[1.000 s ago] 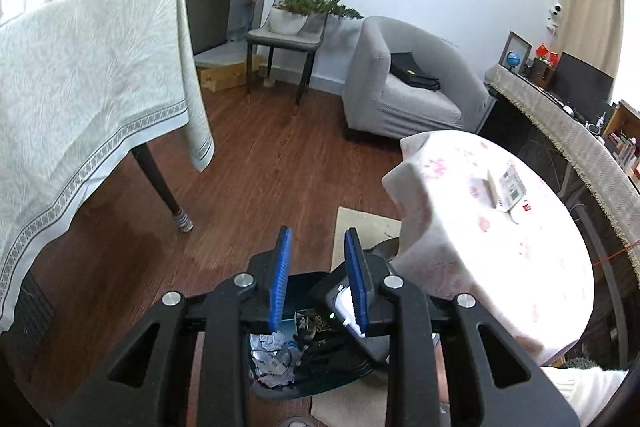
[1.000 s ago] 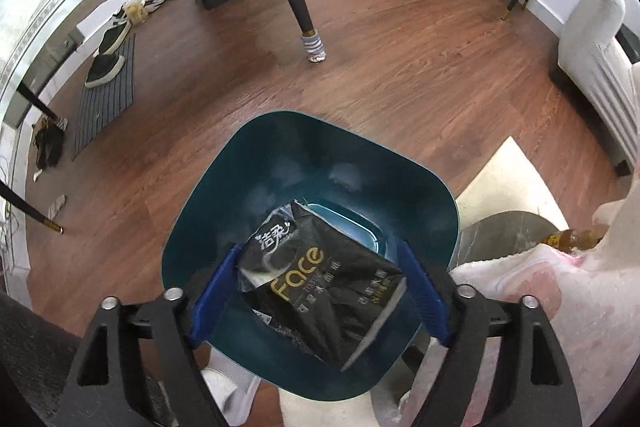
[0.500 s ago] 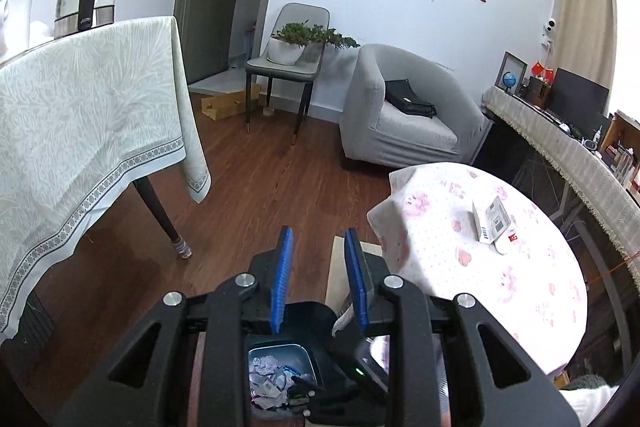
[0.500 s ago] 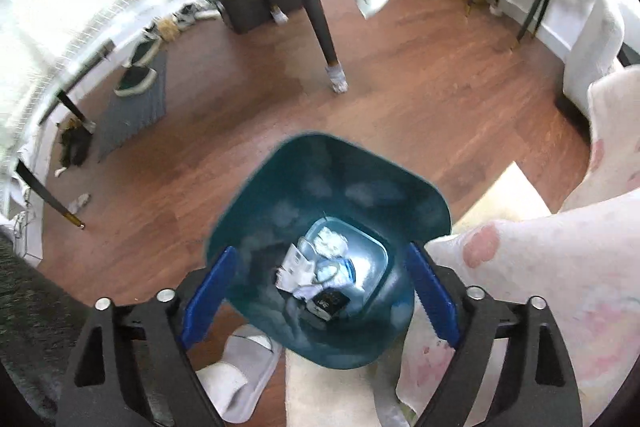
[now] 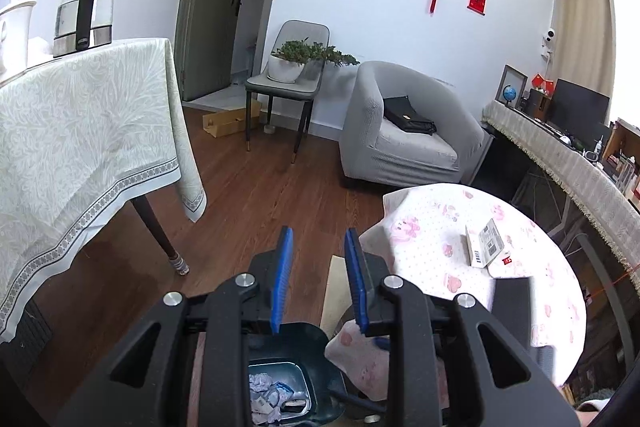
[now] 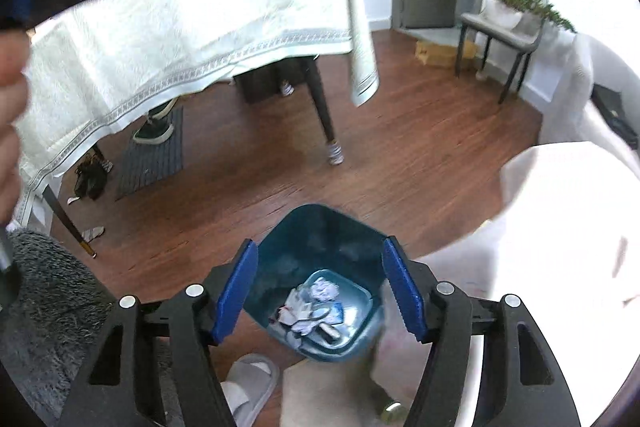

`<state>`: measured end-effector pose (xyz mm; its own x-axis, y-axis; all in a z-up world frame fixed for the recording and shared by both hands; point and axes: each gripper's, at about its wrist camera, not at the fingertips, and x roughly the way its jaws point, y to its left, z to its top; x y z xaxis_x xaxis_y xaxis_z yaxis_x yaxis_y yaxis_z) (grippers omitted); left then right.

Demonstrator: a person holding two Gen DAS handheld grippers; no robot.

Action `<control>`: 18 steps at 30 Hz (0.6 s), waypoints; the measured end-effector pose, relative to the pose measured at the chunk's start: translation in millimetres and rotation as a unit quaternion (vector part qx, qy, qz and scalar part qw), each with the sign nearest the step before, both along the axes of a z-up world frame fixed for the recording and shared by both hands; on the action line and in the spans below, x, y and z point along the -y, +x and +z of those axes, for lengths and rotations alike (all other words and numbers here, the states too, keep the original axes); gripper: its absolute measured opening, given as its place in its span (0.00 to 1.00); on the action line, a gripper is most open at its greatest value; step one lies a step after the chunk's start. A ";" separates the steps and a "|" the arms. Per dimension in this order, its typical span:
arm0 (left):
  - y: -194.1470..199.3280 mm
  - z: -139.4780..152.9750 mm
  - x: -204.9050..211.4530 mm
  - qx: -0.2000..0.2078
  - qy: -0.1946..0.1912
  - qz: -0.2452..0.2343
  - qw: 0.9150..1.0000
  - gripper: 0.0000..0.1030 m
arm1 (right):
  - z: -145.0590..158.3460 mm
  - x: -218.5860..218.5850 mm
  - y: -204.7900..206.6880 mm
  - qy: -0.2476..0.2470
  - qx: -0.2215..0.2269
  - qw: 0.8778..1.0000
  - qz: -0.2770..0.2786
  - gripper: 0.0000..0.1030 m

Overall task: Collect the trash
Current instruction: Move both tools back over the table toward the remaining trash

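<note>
- The right tool hangs above the teal trash bin with its blue pads set wide apart and nothing between them.
- Through that gap, at the bottom of the bin, lies the trash — crumpled white paper, torn wrappers and a small dark packet.
- A grey slipper sits on the floor just beside the bin, on the near side.
- The left tool has its blue pads partly apart, a narrow gap between them, holding nothing.
- Below it, in the left wrist view, the same trash bin shows between the tool's arms, white scraps on its bottom.
- Just to the right of the bin stands a round bench with a pink-flowered cloth; the cloth's edge hangs beside the bin's rim.
- On that bench lies a small white box with a printed label, and next to it a small red-and-white tag.
- Farther left, a bench under a pale patterned cloth carries a glass kettle — its dark leg ends in a sock-like cover.
- Under that bench, in the right wrist view, a dark shoe rests on a dark mat.
- At the back stand a grey armchair with a black bag on the seat, and a chair bearing a potted plant.
</note>
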<state>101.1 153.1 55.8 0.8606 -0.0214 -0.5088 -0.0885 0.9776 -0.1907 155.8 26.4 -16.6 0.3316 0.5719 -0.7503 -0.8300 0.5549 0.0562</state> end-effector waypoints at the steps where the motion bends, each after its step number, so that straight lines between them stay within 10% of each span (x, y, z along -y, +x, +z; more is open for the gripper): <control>1: 1.1 0.3 1.2 0.000 -0.001 0.000 1.000 0.28 | 2.7 6.2 1.6 0.001 0.004 1.000 -0.004 0.62; 18: 38.7 -16.3 79.1 -0.040 0.042 -0.054 0.997 0.47 | 27.4 119.9 40.8 0.001 0.077 0.992 -0.101 0.62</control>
<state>139.7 73.9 39.4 0.8122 -0.0664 -0.5796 0.0073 0.9946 -0.1037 196.7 -93.5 10.8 0.5495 0.4836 -0.6813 -0.7011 0.7104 -0.0612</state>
